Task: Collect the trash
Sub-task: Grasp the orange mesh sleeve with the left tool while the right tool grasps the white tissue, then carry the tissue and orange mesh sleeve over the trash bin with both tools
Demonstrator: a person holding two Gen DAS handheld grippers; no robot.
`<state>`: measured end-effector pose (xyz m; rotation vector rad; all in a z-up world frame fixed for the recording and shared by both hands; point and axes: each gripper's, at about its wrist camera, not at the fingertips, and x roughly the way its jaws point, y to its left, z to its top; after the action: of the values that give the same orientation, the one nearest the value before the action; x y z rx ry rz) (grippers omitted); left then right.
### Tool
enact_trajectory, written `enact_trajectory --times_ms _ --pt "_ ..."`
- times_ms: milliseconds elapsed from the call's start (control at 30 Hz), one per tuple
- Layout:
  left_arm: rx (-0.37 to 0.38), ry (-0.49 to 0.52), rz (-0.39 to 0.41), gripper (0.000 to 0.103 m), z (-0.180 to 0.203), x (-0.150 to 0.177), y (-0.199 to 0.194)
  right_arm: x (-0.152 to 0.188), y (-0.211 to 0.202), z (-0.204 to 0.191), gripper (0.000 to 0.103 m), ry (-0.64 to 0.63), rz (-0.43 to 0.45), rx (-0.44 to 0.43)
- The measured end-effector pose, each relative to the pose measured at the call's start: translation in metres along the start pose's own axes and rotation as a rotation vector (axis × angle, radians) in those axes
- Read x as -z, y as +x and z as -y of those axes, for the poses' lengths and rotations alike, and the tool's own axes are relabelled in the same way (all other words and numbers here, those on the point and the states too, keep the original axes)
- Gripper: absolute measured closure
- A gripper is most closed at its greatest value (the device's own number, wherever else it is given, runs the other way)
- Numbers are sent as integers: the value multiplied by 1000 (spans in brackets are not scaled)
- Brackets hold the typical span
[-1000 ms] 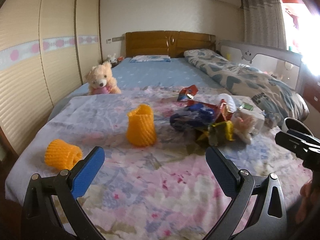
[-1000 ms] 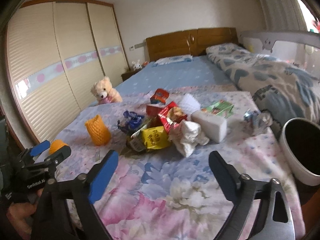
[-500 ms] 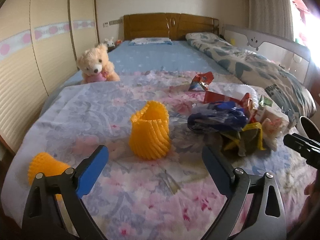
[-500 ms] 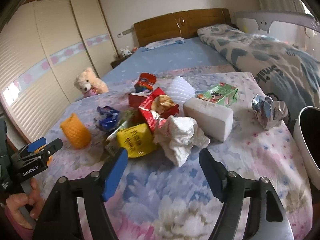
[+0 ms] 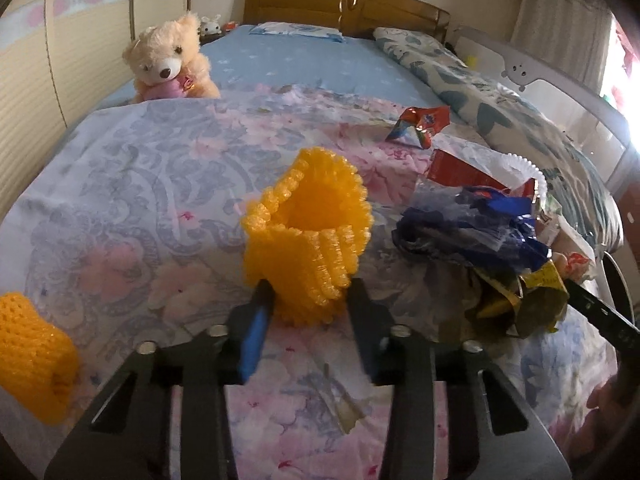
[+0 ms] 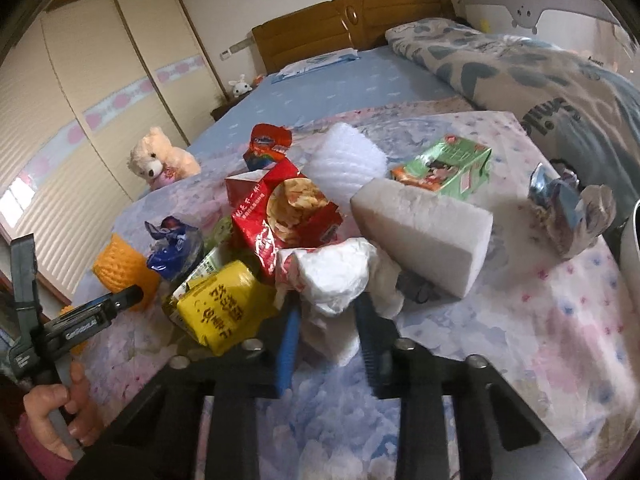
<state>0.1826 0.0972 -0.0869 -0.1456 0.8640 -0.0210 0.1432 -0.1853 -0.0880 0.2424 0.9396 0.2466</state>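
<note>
My left gripper (image 5: 310, 292) is shut on the base of an upright orange foam net sleeve (image 5: 308, 232) on the floral bedspread; the sleeve also shows in the right wrist view (image 6: 120, 270). My right gripper (image 6: 328, 312) is shut on a crumpled white tissue (image 6: 332, 276) at the near edge of a trash pile. The pile holds a yellow packet (image 6: 220, 304), a red snack bag (image 6: 280, 216), a blue wrapper (image 6: 172, 244), a white foam block (image 6: 424, 228) and a green carton (image 6: 448, 168).
A second orange foam sleeve (image 5: 28, 356) lies at the near left bed edge. A crumpled foil wrapper (image 6: 568, 208) lies right, beside a white bin rim (image 6: 632, 256). A teddy bear (image 5: 168, 64) sits far left. A rolled quilt (image 6: 540, 60) lies along the right.
Both grippers moved forward and closed: the left onto the upright orange sleeve, the right onto the white tissue. Both were open before.
</note>
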Motion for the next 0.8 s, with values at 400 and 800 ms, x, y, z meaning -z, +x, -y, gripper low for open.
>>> enact_trajectory --times_ms 400,800 --pt "94 64 46 77 38 31 -50 17 -35 9 82 28 31 -33" --pt "250 208 12 77 116 59 -75 34 -82 51 82 101 80 14"
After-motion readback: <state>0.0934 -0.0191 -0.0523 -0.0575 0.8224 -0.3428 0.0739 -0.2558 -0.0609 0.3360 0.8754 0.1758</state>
